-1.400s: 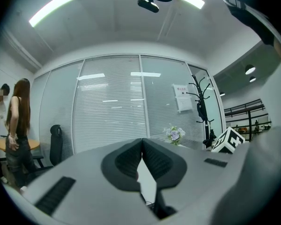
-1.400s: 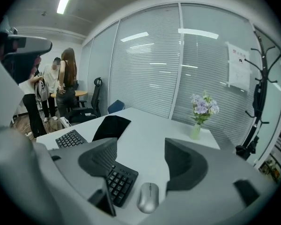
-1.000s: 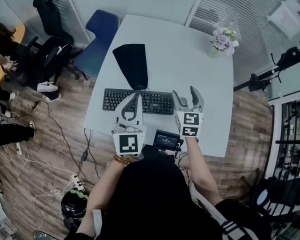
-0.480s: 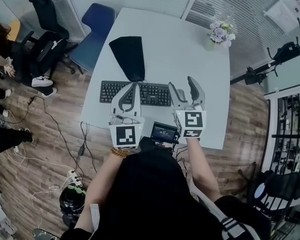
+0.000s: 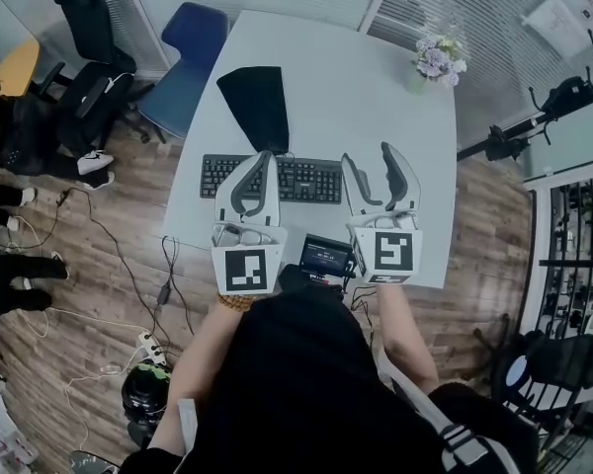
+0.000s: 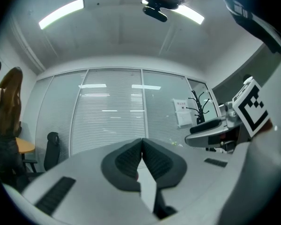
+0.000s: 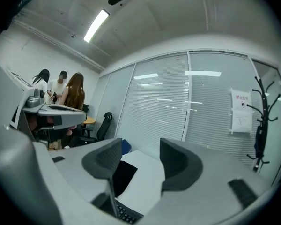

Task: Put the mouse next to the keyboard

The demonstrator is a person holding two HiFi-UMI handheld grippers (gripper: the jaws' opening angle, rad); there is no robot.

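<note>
Lying flat near the table's [image 5: 395, 117] front edge, the keyboard [image 5: 311, 180] is black, long and slim, with a black mat [image 5: 257, 102] just behind it. The left gripper [image 5: 260, 158] is pressed together. The right gripper [image 5: 368, 156], spread and empty, has just been closing.

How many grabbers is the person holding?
2. The left gripper, shut and empty, is over the keyboard's left part. The right gripper, near the keyboard's right end, has empty, open jaws that have just been closing. None hidden.
</note>
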